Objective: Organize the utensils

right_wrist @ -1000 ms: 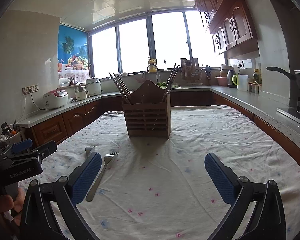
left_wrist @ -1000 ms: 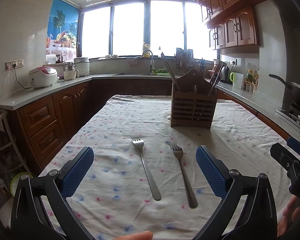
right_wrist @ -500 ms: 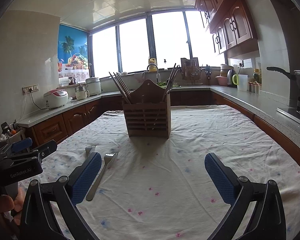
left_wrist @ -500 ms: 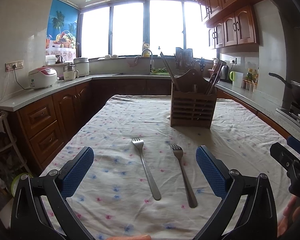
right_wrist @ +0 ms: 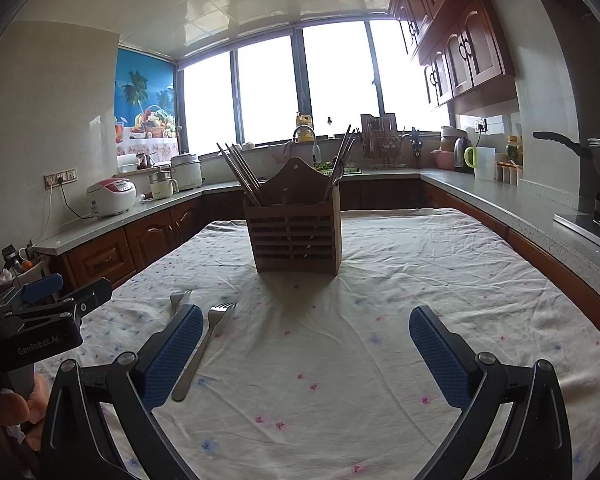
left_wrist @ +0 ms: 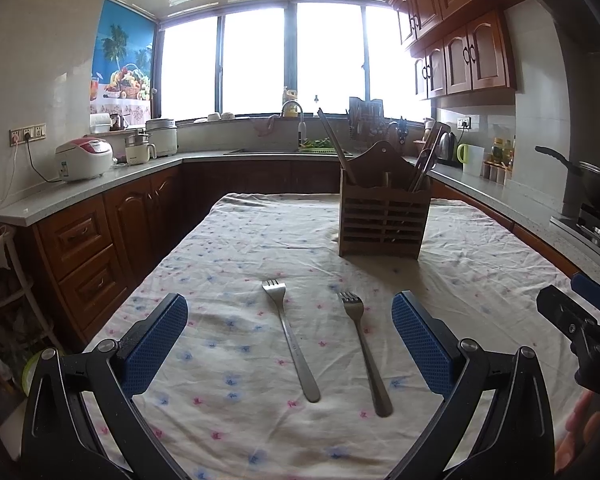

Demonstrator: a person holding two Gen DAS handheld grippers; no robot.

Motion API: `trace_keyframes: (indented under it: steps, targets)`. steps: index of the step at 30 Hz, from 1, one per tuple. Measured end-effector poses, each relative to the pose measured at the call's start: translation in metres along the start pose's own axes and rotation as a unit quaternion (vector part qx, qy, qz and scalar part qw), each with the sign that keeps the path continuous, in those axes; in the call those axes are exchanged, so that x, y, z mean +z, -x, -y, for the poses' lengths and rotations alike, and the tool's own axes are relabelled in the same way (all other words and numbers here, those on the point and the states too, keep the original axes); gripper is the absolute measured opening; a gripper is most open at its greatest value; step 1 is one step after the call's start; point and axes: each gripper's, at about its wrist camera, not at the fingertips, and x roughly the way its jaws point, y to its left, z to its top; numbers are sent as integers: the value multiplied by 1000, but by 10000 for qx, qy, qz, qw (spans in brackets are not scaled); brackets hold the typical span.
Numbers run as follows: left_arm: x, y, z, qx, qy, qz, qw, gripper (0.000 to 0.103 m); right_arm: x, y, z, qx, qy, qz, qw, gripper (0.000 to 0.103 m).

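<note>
Two steel forks lie side by side on the flowered tablecloth (left_wrist: 236,240), tines pointing away: a left fork (left_wrist: 290,336) and a right fork (left_wrist: 364,348). Behind them stands a slatted wooden utensil holder (left_wrist: 382,222) with chopsticks and utensils in it. My left gripper (left_wrist: 290,328) is open and empty, held above the cloth with both forks between its fingers. My right gripper (right_wrist: 306,338) is open and empty, to the right of the forks; the right fork (right_wrist: 206,346) lies beside its left finger, the left fork (right_wrist: 178,298) is mostly hidden. The holder (right_wrist: 296,236) stands straight ahead.
Kitchen counters with wooden cabinets surround the table. A rice cooker (left_wrist: 84,158) and pots sit on the left counter, a sink (left_wrist: 296,148) at the back, a kettle and a pan (left_wrist: 596,176) on the right. The other gripper shows at each view's edge.
</note>
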Motion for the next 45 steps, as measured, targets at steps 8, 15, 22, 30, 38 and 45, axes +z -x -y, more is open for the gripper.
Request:
trace_keyframes:
  steps: [8, 15, 22, 30, 38, 45]
  targets:
    - [0, -1, 2, -27, -4, -16, 10000, 103, 0, 0, 0, 5, -9, 1, 10000, 103]
    - [1, 0, 2, -50, -15, -20, 10000, 103, 1, -1, 1, 7, -16, -5, 10000, 103]
    - [2, -1, 3, -71, -14, -40, 10000, 103, 1, 0, 2, 9, -21, 2, 10000, 103]
    - [3, -2, 3, -94, -19, -59, 9999, 103, 2, 0, 2, 16, -36, 2, 10000, 103]
    - [4, -5, 5, -141, -39, -90, 9999, 103, 4, -3, 3, 22, -60, -40, 10000, 103]
    - [4, -8, 5, -177, -25, -129, 9998, 103, 4, -5, 4, 16, -86, -74, 9999, 103]
